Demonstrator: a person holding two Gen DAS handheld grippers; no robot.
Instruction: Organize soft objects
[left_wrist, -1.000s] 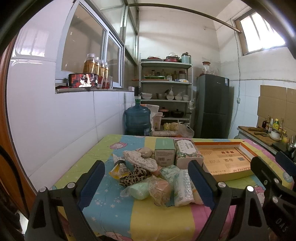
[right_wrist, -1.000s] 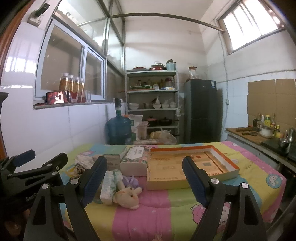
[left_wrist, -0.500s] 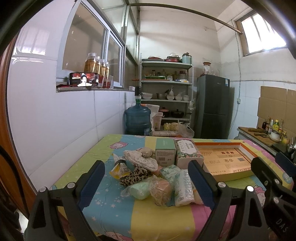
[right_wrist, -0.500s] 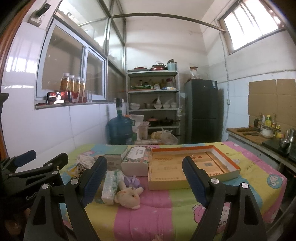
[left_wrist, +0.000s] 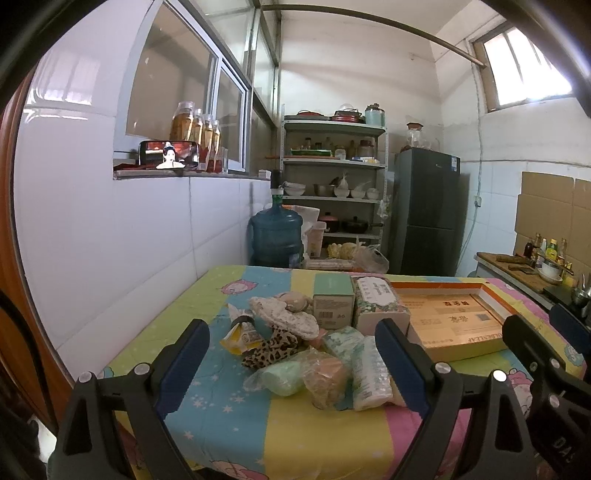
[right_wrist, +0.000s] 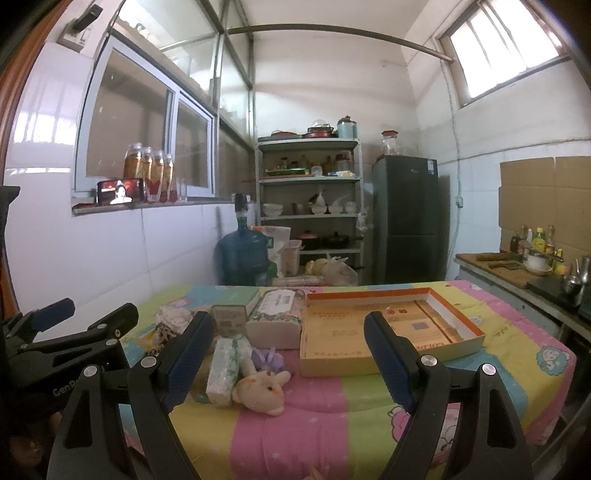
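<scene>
- Left wrist view: my left gripper (left_wrist: 291, 363) hangs short of the near table edge with its jaws spread wide and nothing between them, aimed level at a heap of soft objects on the striped tablecloth (left_wrist: 229, 424).
- The heap sits left of centre: a leopard-print cloth (left_wrist: 271, 350), a bagged green sponge (left_wrist: 282, 376), a bagged tan sponge (left_wrist: 327, 376) and a white tissue pack (left_wrist: 369, 373), all touching one another.
- Right wrist view: my right gripper (right_wrist: 286, 363) is likewise wide apart and empty, held back from the table, pointing between the plush bear (right_wrist: 262, 389) and the open orange-rimmed box (right_wrist: 384, 330).
- The bear lies at the heap's near edge, against the tissue pack and a small purple item I cannot identify.
- I judge everything here light and squashy; the plastic wraps look slippery, so a pinch across the sponge's middle should hold better than one on loose film.
- The bear I would take across its body rather than an ear or limb, which would flop.
- The empty box, just beside the heap, looks like the likely destination, though I cannot be sure.
- A floral tissue box (right_wrist: 275, 314) stands behind the bear and looks stiffer.
</scene>
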